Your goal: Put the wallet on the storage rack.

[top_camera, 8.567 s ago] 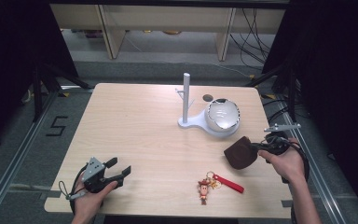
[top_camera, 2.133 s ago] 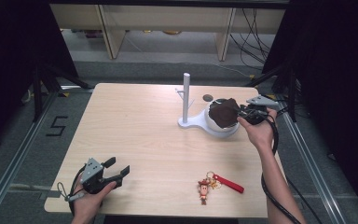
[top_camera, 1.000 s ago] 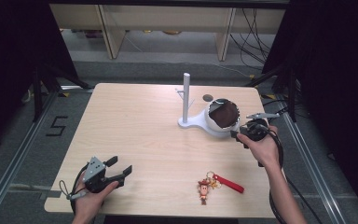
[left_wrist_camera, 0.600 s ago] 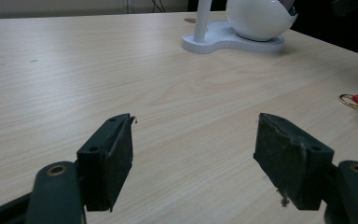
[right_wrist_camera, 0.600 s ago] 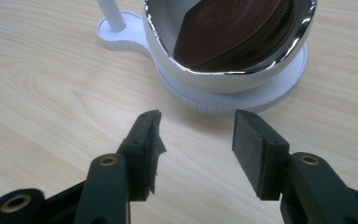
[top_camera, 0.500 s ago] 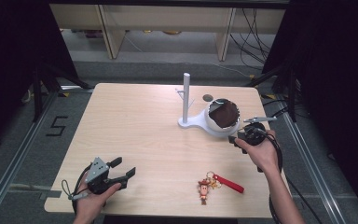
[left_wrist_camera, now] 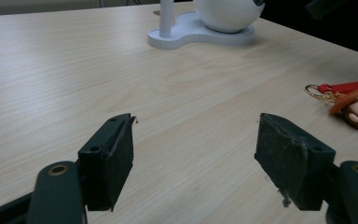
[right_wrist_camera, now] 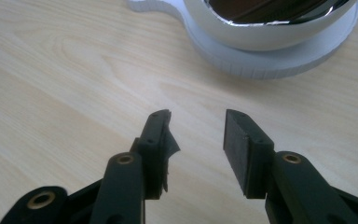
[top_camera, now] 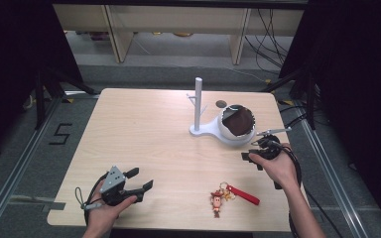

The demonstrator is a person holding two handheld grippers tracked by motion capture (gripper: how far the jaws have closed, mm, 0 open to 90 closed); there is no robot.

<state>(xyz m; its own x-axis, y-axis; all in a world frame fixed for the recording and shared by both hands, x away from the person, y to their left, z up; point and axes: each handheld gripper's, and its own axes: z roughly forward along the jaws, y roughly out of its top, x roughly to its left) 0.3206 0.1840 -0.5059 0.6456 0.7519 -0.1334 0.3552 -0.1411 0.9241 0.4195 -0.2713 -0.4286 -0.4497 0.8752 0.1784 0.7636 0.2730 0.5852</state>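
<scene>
A brown leather pouch (top_camera: 238, 120) lies in the white bowl (top_camera: 226, 134), which sits on a white stand with an upright post (top_camera: 197, 99). My right gripper (top_camera: 250, 159) hovers just in front of the bowl, near the table's right edge. In the right gripper view its jaws (right_wrist_camera: 196, 123) stand open with bare wood between them; they have just been closing partway. The bowl's shiny rim (right_wrist_camera: 270, 28) is right ahead. My left gripper (top_camera: 141, 178) rests at the near left, open and empty (left_wrist_camera: 196, 163).
A toy-figure keychain (top_camera: 219, 197) with a red strap (top_camera: 243, 194) lies near the front edge between my hands, and it is at the right in the left gripper view (left_wrist_camera: 354, 105). A small dark disc (top_camera: 221, 103) lies behind the bowl. Bare wood spans the table's left half.
The right gripper carried the brown pouch from the table's right side into the bowl, let go and drew back toward the near edge; its jaws narrowed. The left gripper barely moved.
</scene>
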